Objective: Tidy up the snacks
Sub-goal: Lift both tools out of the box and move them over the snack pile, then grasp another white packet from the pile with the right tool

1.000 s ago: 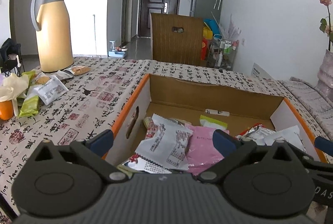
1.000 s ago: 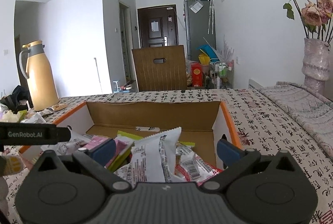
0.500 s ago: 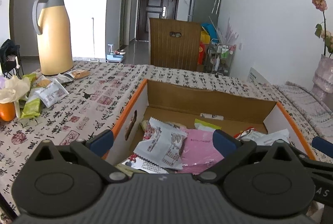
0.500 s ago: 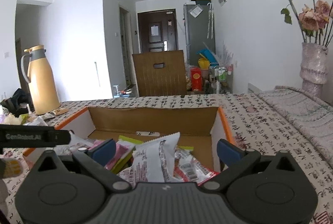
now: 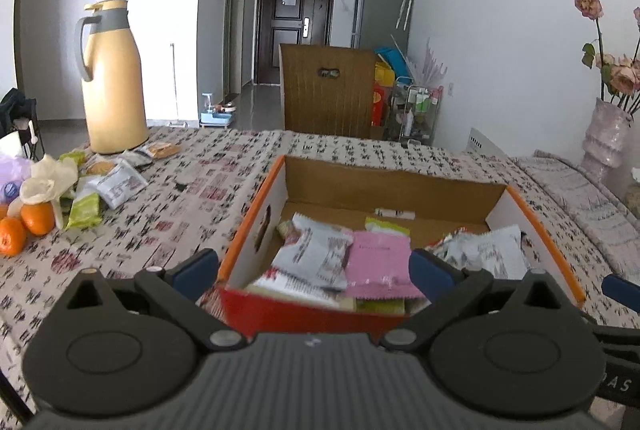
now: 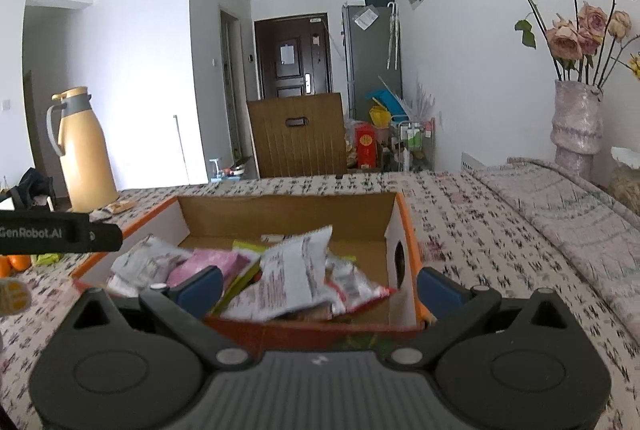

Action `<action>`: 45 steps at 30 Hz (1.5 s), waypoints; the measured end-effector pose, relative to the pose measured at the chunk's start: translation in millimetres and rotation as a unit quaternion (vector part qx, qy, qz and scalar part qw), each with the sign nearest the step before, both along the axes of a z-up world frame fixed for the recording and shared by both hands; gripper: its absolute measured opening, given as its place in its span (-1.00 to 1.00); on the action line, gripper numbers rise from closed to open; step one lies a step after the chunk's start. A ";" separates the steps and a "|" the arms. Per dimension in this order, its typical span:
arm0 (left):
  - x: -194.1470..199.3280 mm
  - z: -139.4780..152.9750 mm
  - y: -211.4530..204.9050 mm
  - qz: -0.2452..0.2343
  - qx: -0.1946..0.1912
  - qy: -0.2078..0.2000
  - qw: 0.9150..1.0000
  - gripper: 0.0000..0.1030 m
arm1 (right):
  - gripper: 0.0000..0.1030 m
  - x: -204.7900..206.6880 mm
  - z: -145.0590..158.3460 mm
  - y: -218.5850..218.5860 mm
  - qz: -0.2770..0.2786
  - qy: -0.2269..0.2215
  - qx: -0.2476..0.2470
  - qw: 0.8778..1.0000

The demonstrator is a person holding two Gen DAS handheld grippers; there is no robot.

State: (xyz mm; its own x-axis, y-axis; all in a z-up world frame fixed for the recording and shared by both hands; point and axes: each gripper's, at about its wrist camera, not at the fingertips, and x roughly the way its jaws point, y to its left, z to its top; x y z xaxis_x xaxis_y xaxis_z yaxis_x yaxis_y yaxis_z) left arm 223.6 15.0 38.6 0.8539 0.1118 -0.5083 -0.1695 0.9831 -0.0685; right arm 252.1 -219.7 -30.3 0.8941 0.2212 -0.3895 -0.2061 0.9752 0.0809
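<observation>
Cardboard box (image 5: 400,186) of snack packets (image 5: 316,250), left gripper (image 5: 314,270) and right gripper (image 6: 320,288) spread wide, straddling near rim.

snack packets (image 5: 338,256) in box (image 5: 384,190); thermos (image 5: 112,78), oranges (image 5: 36,218) left of box.

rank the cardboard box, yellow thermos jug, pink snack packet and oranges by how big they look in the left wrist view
1. cardboard box
2. yellow thermos jug
3. pink snack packet
4. oranges, each smallest

The box and packet sit nearer the camera, so true sizes stay unsure.

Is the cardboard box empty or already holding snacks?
Holding snacks: the cardboard box has a pink packet and white packets piled inside.
</observation>
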 end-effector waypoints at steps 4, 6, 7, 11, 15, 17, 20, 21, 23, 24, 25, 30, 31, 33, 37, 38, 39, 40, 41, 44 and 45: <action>-14.8 -7.6 6.7 0.000 -0.005 0.015 1.000 1.00 | 1.00 -17.1 -2.6 -0.8 0.005 0.007 -0.010 1.000; -21.0 -12.2 8.9 0.001 -0.003 0.022 1.000 1.00 | 1.00 -24.7 -4.2 -2.1 0.005 0.010 -0.012 1.000; -23.9 -14.8 10.5 0.000 -0.003 0.027 1.000 1.00 | 1.00 -28.2 -5.5 -3.3 0.005 0.013 -0.013 1.000; -33.7 -24.7 14.6 0.002 -0.001 0.040 0.999 1.00 | 1.00 -38.3 -11.9 -7.2 0.004 0.023 -0.021 1.000; -41.4 -34.9 18.5 -0.001 0.000 0.051 0.999 1.00 | 1.00 -45.0 -19.6 -15.8 -0.001 0.036 -0.025 0.999; -45.1 -40.2 20.4 -0.004 0.000 0.058 0.998 1.00 | 1.00 -48.5 -24.2 -21.2 -0.005 0.042 -0.028 0.999; -49.1 -48.4 24.0 -0.005 -0.003 0.068 0.998 1.00 | 1.00 -54.2 -30.7 -29.8 -0.010 0.050 -0.031 0.998; -50.5 -51.5 25.9 -0.005 -0.005 0.071 0.997 1.00 | 1.00 -56.2 -33.0 -33.3 -0.013 0.053 -0.032 0.998; -53.0 -58.4 30.8 -0.006 -0.009 0.076 0.997 1.00 | 1.00 -58.7 -37.4 -40.8 -0.022 0.059 -0.035 0.997; -53.9 -62.2 32.6 -0.005 -0.009 0.078 0.997 1.00 | 1.00 -59.0 -39.9 -44.5 -0.029 0.062 -0.036 0.997; -54.3 -65.6 33.9 -0.004 -0.008 0.080 0.997 1.00 | 1.00 -59.2 -42.5 -49.5 -0.037 0.065 -0.037 0.996; -54.6 -74.0 37.0 -0.003 -0.013 0.083 0.996 1.00 | 1.00 -52.1 -48.5 -70.0 -0.074 0.076 -0.044 0.993; -54.6 -74.5 36.9 -0.004 -0.014 0.083 0.996 1.00 | 1.00 -49.8 -48.5 -74.0 -0.080 0.076 -0.045 0.993; -53.3 -76.0 37.4 -0.004 -0.017 0.085 0.996 1.00 | 1.00 -40.7 -48.4 -81.8 -0.082 0.084 -0.047 0.992; -52.0 -78.4 37.1 -0.002 -0.018 0.087 0.996 1.00 | 0.96 -16.3 -48.8 -91.3 -0.068 0.109 -0.056 0.990; -51.9 -78.6 37.0 -0.002 -0.018 0.087 0.996 1.00 | 0.95 -10.7 -48.8 -92.0 -0.068 0.110 -0.064 0.990; -51.8 -78.9 36.8 -0.003 -0.019 0.086 0.996 1.00 | 0.92 -4.4 -48.9 -91.5 -0.068 0.112 -0.072 0.989; -51.4 -79.5 36.9 -0.003 -0.020 0.086 0.996 1.00 | 0.88 3.0 -49.1 -91.3 -0.069 0.116 -0.079 0.988; -51.2 -79.8 36.9 -0.001 -0.019 0.086 0.996 1.00 | 0.85 10.7 -49.5 -91.6 -0.070 0.121 -0.084 0.987; -51.1 -80.1 37.4 0.002 -0.020 0.086 0.996 1.00 | 0.72 30.6 -52.2 -93.7 -0.072 0.138 -0.084 0.984; -50.7 -80.3 37.5 0.003 -0.020 0.086 0.996 1.00 | 0.67 36.0 -53.7 -94.2 -0.070 0.145 -0.082 0.983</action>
